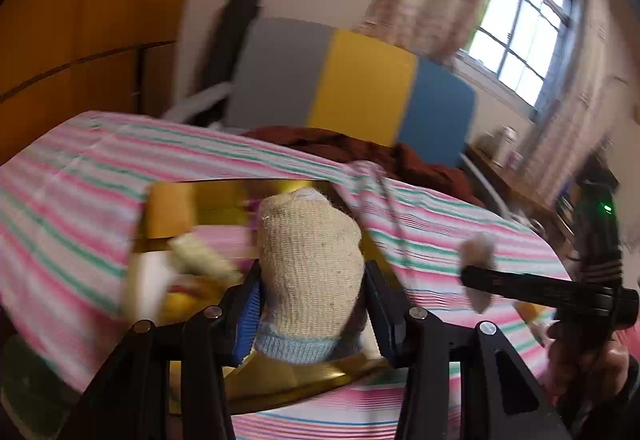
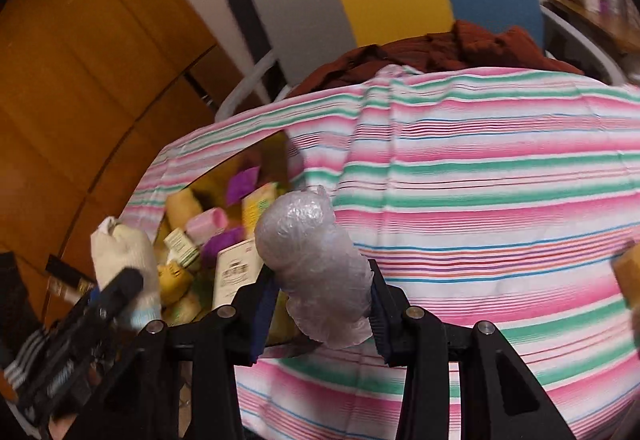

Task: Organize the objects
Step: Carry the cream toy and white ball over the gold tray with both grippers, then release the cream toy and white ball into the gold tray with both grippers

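In the left wrist view, the left gripper [image 1: 312, 300] is clamped on a rolled beige sock [image 1: 310, 260] with a pale blue cuff, holding it over the open gold box [image 1: 280, 384] that sits on the striped cloth [image 1: 80, 176]. Inside the box, left of the sock, blurred small packages show. To the right of the box the right gripper [image 1: 476, 272] reaches in with a pale bundle at its tip. In the right wrist view, the right gripper [image 2: 320, 304] is clamped on a bubble-wrap bundle [image 2: 312, 264], carried above the cloth just right of the box [image 2: 280, 148]. That box already holds several packets and tubes, purple, pink and yellow. I judge the sorting well under way: many things are in, and these two carried items remain to be placed.
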A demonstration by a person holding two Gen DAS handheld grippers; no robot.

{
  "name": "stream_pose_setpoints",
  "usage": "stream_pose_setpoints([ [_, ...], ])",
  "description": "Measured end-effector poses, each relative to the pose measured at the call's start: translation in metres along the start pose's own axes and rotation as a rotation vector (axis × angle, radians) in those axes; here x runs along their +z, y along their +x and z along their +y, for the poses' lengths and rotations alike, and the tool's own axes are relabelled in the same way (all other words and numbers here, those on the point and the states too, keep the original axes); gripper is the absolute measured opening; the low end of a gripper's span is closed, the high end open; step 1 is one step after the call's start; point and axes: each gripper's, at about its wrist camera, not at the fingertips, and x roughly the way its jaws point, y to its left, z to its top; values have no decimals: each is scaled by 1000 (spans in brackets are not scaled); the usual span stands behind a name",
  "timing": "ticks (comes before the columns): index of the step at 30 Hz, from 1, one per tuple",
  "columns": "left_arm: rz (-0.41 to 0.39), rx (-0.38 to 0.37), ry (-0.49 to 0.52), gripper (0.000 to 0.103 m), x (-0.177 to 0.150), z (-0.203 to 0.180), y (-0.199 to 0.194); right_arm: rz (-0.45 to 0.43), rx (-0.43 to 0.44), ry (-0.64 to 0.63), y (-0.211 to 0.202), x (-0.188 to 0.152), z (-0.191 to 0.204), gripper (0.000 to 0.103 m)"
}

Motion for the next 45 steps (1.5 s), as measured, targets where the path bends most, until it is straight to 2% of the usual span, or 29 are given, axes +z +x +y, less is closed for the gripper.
stream_pose_setpoints([
  [3, -3, 58, -49, 48, -4, 29, -3, 16, 30, -38, 9, 4, 15, 42],
  [6, 21, 77, -81, 48, -11, 43, 1, 30, 47, -86, 24, 13, 36, 42],
  [9, 44, 59, -85, 48, -17, 45, 8, 40, 58, -118, 37, 23, 51, 44],
  [12, 62, -6, -88, 49, -18, 36, 19, 54, 66, -132, 52, 36, 65, 45],
  [13, 73, -26, -85, 53, -18, 32, 21, 55, 74, -132, 58, 42, 69, 45],
  [14, 96, -61, -82, 61, -18, 29, 27, 54, 70, -130, 62, 46, 72, 49],
  [15, 99, -70, -85, 64, -18, 28, 29, 53, 64, -124, 66, 50, 74, 64],
  [17, 91, -72, -89, 65, -19, 26, 32, 47, 83, -99, 69, 56, 75, 79],
  [19, 98, -54, -89, 66, -19, 25, 34, 43, 78, -104, 69, 56, 76, 79],
  [25, 102, 22, -97, 66, -24, 31, 27, 64, 36, -105, 64, 39, 65, 80],
  [33, 73, 98, -44, 66, -16, 21, 16, 49, -23, -141, 51, 10, 63, 86],
  [45, 35, 165, 15, 66, -19, 1, 1, -47, -146, -267, 19, -22, 79, 91],
])
